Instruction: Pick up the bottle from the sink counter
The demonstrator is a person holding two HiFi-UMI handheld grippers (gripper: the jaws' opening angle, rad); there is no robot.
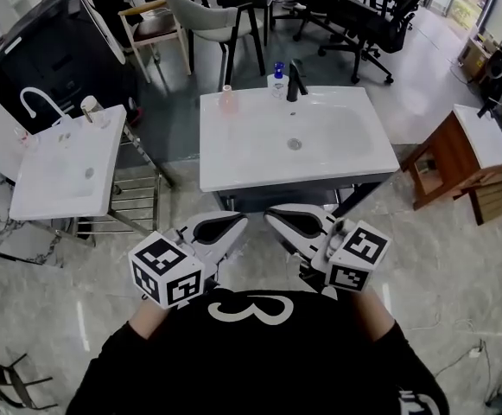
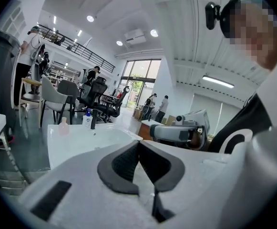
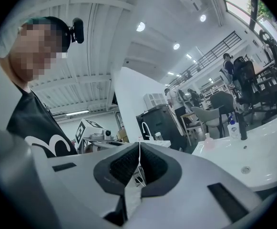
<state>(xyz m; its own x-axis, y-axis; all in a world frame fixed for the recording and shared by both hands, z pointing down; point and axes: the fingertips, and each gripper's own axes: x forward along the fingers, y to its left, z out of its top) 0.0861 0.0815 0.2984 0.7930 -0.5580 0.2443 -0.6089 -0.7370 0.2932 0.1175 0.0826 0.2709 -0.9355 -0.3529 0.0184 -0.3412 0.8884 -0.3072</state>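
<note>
Left gripper (image 1: 227,227) and right gripper (image 1: 283,222): jaws pressed together, nothing between pads, side by side close to person's chest, short of near edge of sink counter (image 1: 233,158). Blue-capped bottle (image 1: 276,78) upright on far rim, just left of black faucet (image 1: 295,80), well apart from both grippers. Pink bottle (image 1: 226,98) further left on same rim.

On the worktop (image 1: 233,167), the faucet (image 1: 295,81) stands at the back edge, with the pump bottle (image 1: 277,78) just left of it and a smaller bottle (image 1: 226,99) near the back left corner. The left tongs (image 1: 235,224) and right tongs (image 1: 275,219) sit before the front edge.
</note>
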